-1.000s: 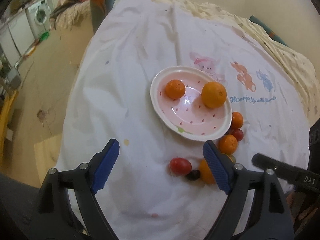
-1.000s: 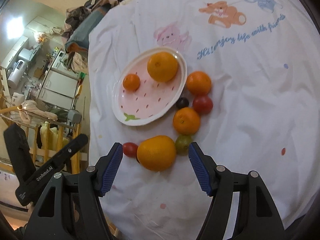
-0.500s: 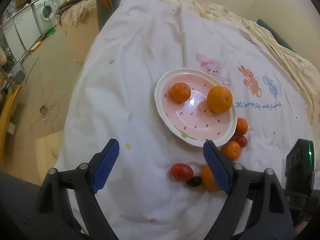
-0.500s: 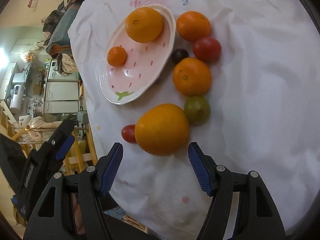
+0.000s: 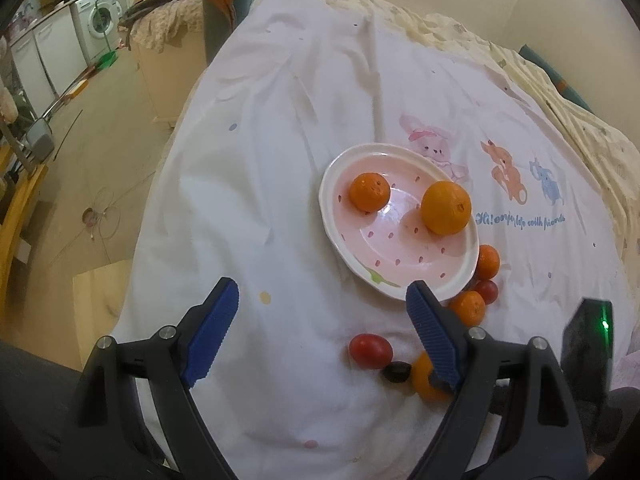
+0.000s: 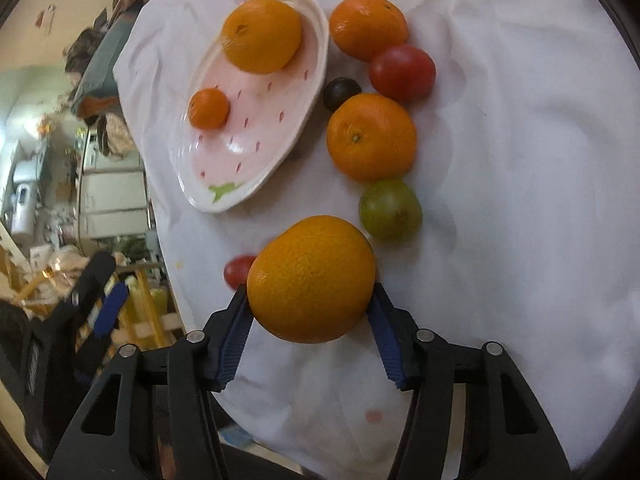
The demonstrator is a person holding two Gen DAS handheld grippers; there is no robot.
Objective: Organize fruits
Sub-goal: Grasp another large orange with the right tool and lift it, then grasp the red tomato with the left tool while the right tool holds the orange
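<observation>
Right wrist: right tongs (image 6: 311, 312) pinch big orange (image 6: 311, 279) — green fruit (image 6: 390, 209) touching; left tongs (image 5: 322, 334) spread.

White cloth (image 5: 280, 184) carries a pink plate (image 5: 400, 280) and loose fruit (image 6: 371, 136)

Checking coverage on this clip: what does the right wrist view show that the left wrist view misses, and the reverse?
Only the right wrist view shows the right gripper closed on the big orange, the green fruit beside it, and the dark fruit next to the plate.

Only the left wrist view shows the left gripper open and empty, the cartoon animals with full lettering, and the washing machine.

Both show the pink plate holding two oranges, plus loose oranges and red tomatoes on the white cloth.
</observation>
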